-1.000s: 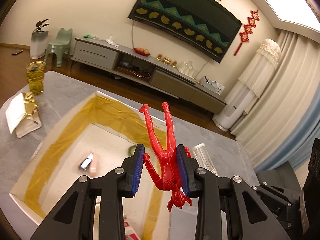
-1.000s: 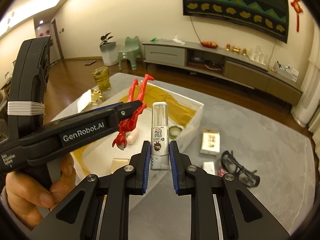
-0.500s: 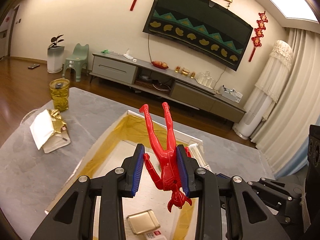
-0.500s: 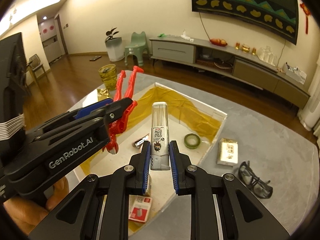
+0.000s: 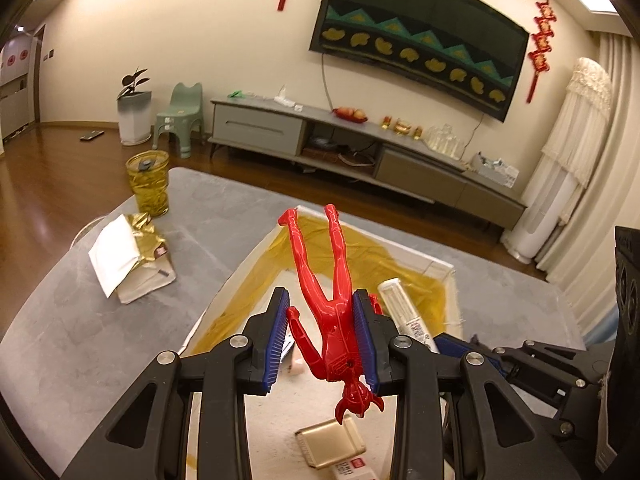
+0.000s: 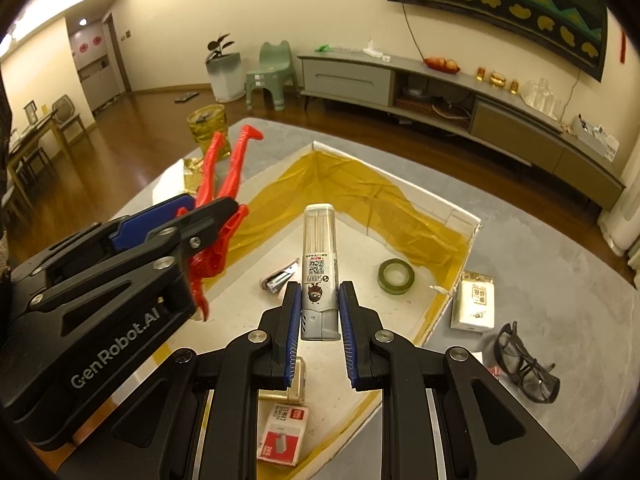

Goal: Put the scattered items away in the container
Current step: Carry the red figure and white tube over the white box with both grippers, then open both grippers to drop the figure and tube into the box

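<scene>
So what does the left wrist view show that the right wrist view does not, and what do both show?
Only the left wrist view shows the white curtain and the figure's head hanging below the left gripper.

Only the right wrist view shows the tape roll and stapler in the box, and the glasses and small white pack on the table beside it.

Both show the figure, the tube in the right gripper, the box, the staple box and the yellow jar.
</scene>
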`<state>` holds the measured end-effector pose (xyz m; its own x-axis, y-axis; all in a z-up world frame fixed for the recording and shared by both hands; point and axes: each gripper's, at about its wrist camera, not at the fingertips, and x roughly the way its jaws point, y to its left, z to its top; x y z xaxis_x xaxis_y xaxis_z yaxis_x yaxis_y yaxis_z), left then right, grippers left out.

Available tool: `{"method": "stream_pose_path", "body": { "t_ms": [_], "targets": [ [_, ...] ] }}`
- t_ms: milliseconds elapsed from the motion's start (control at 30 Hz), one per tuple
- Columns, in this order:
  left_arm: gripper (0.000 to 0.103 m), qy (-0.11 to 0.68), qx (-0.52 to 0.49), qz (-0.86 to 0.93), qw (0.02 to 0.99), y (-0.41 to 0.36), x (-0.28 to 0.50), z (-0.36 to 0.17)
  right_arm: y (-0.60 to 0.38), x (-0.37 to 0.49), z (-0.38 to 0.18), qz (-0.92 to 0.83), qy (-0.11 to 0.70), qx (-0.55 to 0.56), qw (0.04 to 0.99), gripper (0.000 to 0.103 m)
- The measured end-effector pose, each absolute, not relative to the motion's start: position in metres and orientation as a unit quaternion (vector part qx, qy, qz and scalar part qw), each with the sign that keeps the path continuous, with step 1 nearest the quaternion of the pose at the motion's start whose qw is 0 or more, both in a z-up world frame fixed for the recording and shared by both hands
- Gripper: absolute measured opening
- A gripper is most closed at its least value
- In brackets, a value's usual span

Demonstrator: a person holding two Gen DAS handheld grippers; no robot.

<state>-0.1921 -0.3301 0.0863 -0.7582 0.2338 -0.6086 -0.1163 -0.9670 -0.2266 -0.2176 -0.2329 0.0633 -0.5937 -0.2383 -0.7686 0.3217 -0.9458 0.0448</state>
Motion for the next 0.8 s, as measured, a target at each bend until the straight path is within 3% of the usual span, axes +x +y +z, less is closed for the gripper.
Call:
{"method": "stream_pose_path", "body": {
  "t_ms": [800],
  "targets": [
    [0.034, -0.041, -0.352, 0.934, 0.050, -0.338, -0.199, 0.074, -0.234, -0.284, 0.036, -0.868, 0.009, 0.469, 0.161, 0.021]
  ]
}}
